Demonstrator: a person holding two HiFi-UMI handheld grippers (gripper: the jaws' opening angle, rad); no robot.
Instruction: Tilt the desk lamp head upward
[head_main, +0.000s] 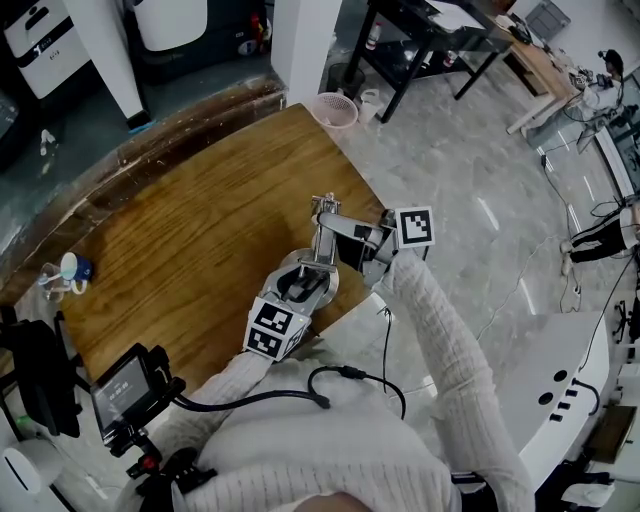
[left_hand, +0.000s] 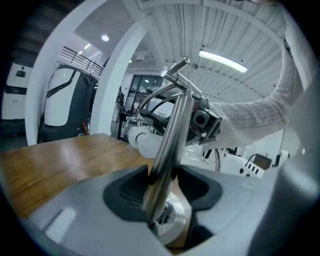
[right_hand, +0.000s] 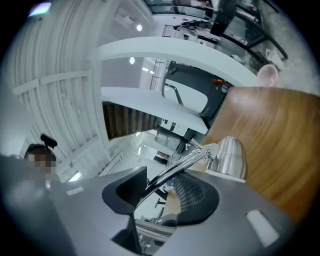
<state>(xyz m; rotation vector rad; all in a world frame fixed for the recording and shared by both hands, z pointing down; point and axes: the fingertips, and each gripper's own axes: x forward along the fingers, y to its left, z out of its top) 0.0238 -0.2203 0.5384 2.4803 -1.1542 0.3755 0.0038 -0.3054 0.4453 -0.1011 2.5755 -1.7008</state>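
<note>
Reaching in right of the desk lamp, the right gripper clamps its upper arm; the left gripper clamps its stem.

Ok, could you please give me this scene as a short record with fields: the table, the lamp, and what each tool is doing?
surface: brown wooden table
object: chrome desk lamp, standing near the table's edge
left tool: closed on the lamp's upright rod, just above its round base
right tool: closed on the lamp's thin arm
head: silver dome-shaped lamp head, at the far end of that arm
</note>
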